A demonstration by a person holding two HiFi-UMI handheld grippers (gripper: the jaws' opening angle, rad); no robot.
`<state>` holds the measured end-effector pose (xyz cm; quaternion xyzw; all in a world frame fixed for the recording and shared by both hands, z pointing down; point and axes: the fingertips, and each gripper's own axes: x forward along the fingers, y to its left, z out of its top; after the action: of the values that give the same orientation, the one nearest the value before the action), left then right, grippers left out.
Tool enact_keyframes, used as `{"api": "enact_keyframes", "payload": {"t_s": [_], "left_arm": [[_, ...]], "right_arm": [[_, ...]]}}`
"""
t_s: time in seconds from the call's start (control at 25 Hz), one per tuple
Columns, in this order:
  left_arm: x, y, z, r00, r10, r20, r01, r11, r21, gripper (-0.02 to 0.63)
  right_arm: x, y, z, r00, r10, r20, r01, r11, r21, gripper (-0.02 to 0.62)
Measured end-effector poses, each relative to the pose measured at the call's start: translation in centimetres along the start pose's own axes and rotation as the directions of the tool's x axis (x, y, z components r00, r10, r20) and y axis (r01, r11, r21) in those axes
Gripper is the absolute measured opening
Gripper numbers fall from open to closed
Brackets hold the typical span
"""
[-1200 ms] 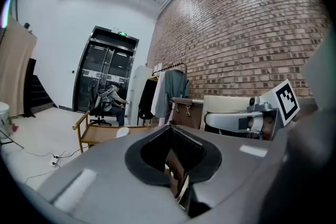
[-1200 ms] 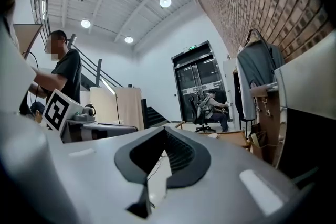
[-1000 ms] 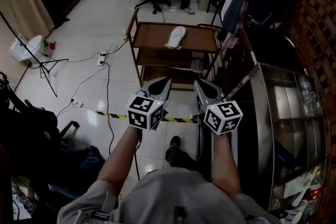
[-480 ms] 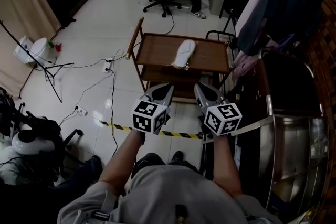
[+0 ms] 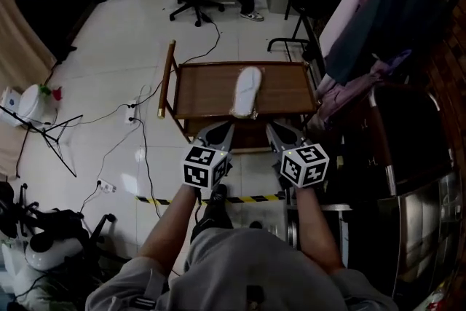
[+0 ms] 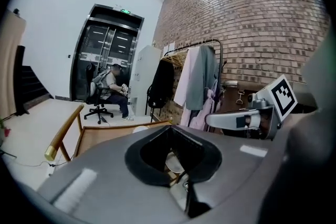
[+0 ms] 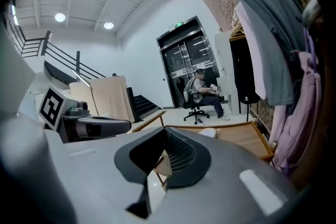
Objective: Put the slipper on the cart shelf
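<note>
cart top: slipper lying flat | floor: white tile, cables | left gripper, right gripper: fingers closed, empty

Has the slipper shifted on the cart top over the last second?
No. The slipper lies in the same spot on the cart top, right of centre; only the view shifted.

You're in studio-like workroom: tripod, cables left of cart; clothes rack right; office chair beyond.

Grey shirt, silver left tongs, right tongs
</note>
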<state>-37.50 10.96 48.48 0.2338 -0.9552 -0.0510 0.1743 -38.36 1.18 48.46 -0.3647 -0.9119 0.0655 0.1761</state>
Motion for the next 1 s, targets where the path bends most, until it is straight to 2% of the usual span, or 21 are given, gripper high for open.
{"api": "enact_keyframes", "payload": {"t_s": [0.16, 0.4, 0.56, 0.76, 0.88, 1.0], "left_arm": [[3.5, 3.2, 0.7, 0.998, -0.064, -0.008, 0.065, 0.998, 0.028, 0.008], [7.0, 5.9, -0.7, 0.982, -0.164, -0.099, 0.167, 0.986, 0.026, 0.008], [9.2, 7.2, -3.0, 0.972, -0.183, -0.149, 0.186, 0.983, 0.004, 0.008], [10.6, 8.9, -5.0, 0.970, -0.166, -0.180, 0.164, 0.986, -0.029, 0.008], [10.9, 9.6, -6.0, 0.967, -0.164, -0.194, 0.159, 0.987, -0.037, 0.008], [10.9, 10.3, -6.8, 0.964, -0.159, -0.212, 0.151, 0.987, -0.057, 0.008]], "right_arm": [[3.7, -1.9, -0.2, 0.996, -0.080, -0.041, 0.081, 0.996, 0.035, 0.000], [6.8, -3.2, -1.3, 0.981, -0.172, -0.092, 0.182, 0.977, 0.111, 0.015], [9.0, -5.0, -4.3, 0.969, -0.197, -0.149, 0.225, 0.955, 0.194, 0.080], [12.1, -7.5, -9.7, 0.945, -0.206, -0.253, 0.280, 0.909, 0.308, 0.176], [14.0, -8.9, -12.9, 0.926, -0.220, -0.308, 0.329, 0.870, 0.368, 0.273], [15.6, -10.1, -14.9, 0.908, -0.251, -0.336, 0.383, 0.824, 0.419, 0.321]]}}
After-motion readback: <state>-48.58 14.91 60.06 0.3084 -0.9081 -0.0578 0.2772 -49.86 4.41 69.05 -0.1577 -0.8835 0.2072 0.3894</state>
